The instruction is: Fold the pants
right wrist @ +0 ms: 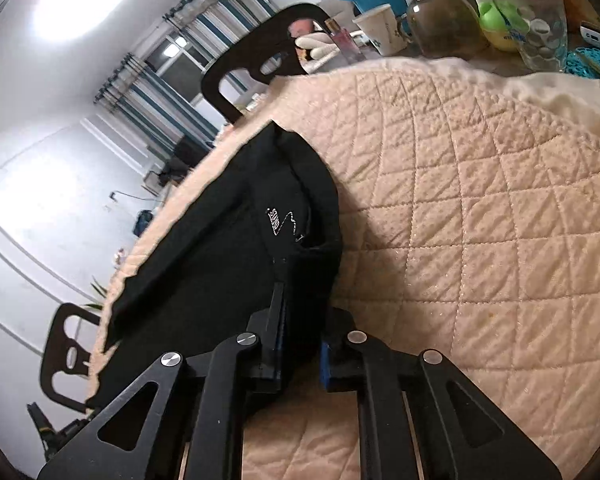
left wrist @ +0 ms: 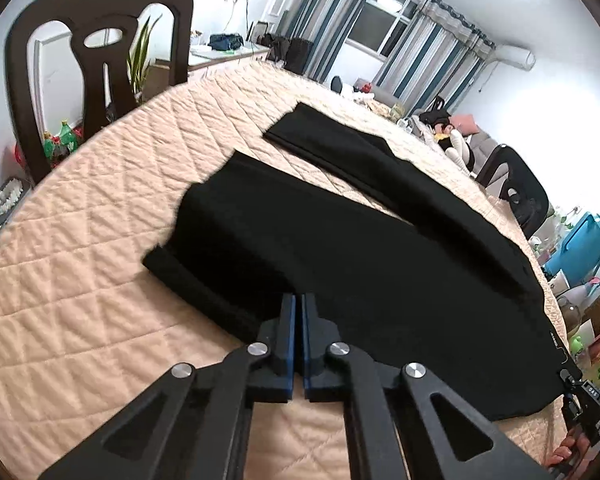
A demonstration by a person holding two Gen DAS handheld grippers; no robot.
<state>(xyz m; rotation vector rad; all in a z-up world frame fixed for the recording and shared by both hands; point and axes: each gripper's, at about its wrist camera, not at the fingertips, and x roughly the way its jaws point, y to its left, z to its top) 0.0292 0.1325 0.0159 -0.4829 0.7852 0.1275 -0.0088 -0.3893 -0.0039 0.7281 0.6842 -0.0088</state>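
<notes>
Black pants (left wrist: 360, 248) lie spread on the quilted table cover (left wrist: 100, 272), legs running away toward the far chair (left wrist: 100, 60), waist end near the right side. One leg is already doubled over near the hem.

Left gripper (left wrist: 299, 312) is clenched tight on the near edge of a leg; the blue pads meet with thin cloth pinched between them, as far as I can tell. Right gripper (right wrist: 300, 320) is closed down on a bunch of waistband fabric just below the small white logo (right wrist: 278, 222), cloth filling the gap between its fingers.

Handling, judged: soft, light, limp knit. It should drape and sag between the two hold points, slide easily over the quilt, and nothing can break. Best holds look like hem and waistband edges, where the layers are thicker.

Containers past the cover's edge: a paper cup (right wrist: 380, 28), contents not visible; a round glass jar (right wrist: 440, 24) looking murky inside; a clear glass (right wrist: 540, 32) holding small pale bits, can't tell what.
</notes>
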